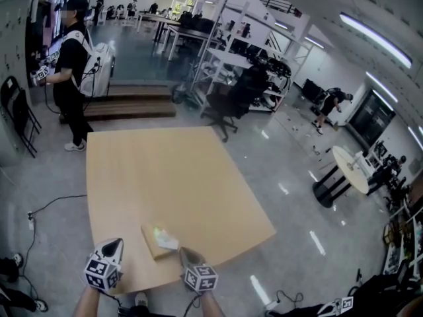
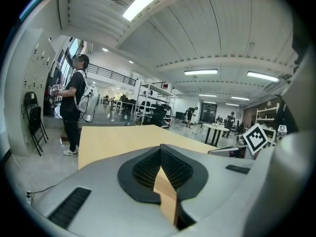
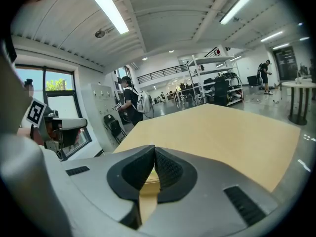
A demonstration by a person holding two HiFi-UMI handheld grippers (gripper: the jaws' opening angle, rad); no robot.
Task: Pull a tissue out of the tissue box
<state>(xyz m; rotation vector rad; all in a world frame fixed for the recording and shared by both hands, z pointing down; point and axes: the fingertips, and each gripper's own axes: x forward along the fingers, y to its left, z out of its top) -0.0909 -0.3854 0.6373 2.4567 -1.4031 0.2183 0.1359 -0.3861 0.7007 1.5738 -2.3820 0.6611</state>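
Sitting near the lower edge of the pale wooden table [image 1: 165, 170], in the lower middle of the head view, the tissue box [image 1: 157, 242] lies flat. It is a tan carton with a pale patch on its top. The left gripper [image 1: 117, 244] comes in from the bottom of the frame at the box's lower left and stands a little apart from it. The right gripper [image 1: 186, 253] comes in at the box's lower right, its tip just beside the near corner; whether it touches the carton cannot be told.

In the left gripper view the left gripper [image 2: 160, 149] has its ribbed black pads pressed together at the tips, with nothing caught between them; only bare tabletop shows through the slit below. The other gripper's marker cube [image 2: 256, 138] sits at the right of that frame. In the right gripper view the right gripper [image 3: 154, 152] is likewise clenched, pad against pad, holding nothing, and a sliver of tan surface shows under the tips.

Beyond the table's far left corner a person [image 1: 71, 71] in dark clothes stands with a white backpack, beside a black folding chair [image 1: 16, 111]. A dark office chair [image 1: 228, 107] stands past the far edge, in front of a white shelving rack [image 1: 231, 51]. A round white table [image 1: 350, 170] stands on the glossy floor at the right.
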